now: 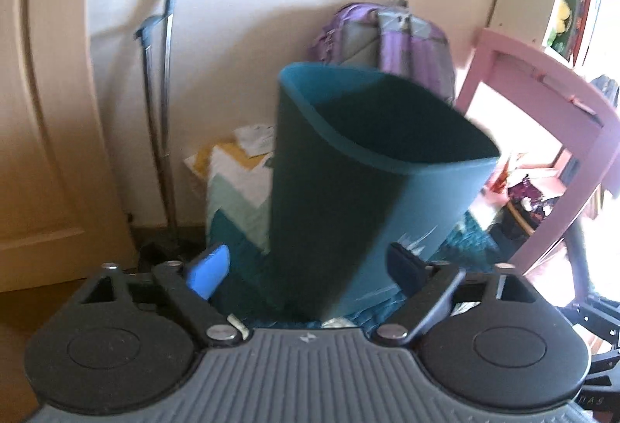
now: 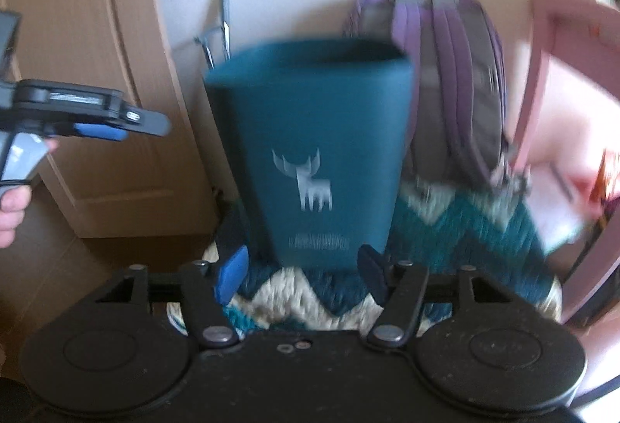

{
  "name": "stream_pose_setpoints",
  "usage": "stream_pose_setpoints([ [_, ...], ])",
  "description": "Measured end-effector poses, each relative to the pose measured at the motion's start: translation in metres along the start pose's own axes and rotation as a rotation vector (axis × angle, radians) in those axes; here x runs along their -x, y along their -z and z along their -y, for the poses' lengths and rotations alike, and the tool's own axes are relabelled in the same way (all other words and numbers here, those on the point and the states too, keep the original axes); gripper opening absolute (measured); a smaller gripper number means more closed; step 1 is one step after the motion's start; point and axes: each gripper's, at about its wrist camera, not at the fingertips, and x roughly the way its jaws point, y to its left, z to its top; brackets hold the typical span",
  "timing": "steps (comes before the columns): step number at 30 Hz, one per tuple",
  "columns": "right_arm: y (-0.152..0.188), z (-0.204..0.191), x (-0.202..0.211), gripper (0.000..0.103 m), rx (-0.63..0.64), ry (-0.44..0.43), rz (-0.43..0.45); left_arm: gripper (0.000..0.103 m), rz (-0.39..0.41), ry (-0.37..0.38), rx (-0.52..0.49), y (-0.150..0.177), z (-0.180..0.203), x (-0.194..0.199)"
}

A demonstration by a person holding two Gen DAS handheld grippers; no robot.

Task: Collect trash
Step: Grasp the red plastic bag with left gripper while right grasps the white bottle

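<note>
The teal bin [image 2: 310, 151] is standing upright on the zigzag rug [image 2: 445, 229], its mouth open to the room, probably so trash can be dropped straight in. The purple backpack [image 2: 445, 82] is leaning just behind the bin to its right, and the pink chair [image 1: 542, 105] is standing farther to that side. The left gripper [image 1: 306, 268] is facing the bin with its jaws spread wide and nothing between the pads; the right gripper [image 2: 302, 271] is also hanging open and empty before the bin's base. Motion blur is smearing the right view, the bin's inside is lying in shadow, and no piece of trash is showing clearly in either view.
</note>
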Motion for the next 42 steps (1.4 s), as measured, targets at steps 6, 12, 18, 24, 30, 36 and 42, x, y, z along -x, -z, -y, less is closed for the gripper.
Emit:
stream_pose_setpoints([
  [6, 0.077, 0.013, -0.063, 0.068, -0.095, 0.048, -0.164, 0.103, -0.044, -0.031, -0.014, 0.066, -0.029, -0.041],
  [12, 0.174, 0.022, -0.122, 0.069, -0.152, 0.140, -0.385, 0.103, -0.253, 0.003, -0.139, 0.146, -0.041, -0.108],
  [18, 0.257, 0.036, -0.190, 0.069, -0.110, 0.217, -0.626, 0.103, -0.442, 0.112, -0.318, 0.240, -0.001, -0.176],
  [24, 0.335, 0.063, -0.249, 0.068, -0.047, 0.209, -0.892, 0.102, -0.715, 0.196, -0.366, 0.342, 0.047, -0.244],
  [30, 0.394, 0.074, -0.275, 0.068, -0.078, 0.220, -1.018, 0.102, -0.943, 0.213, -0.200, 0.417, 0.062, -0.304],
  [36, 0.432, 0.080, -0.299, 0.068, -0.074, 0.215, -1.068, 0.102, -1.043, 0.202, -0.035, 0.458, 0.071, -0.342],
  [42, 0.462, 0.074, -0.312, 0.066, -0.011, 0.204, -1.086, 0.099, -1.078, 0.186, -0.026, 0.483, 0.072, -0.362],
])
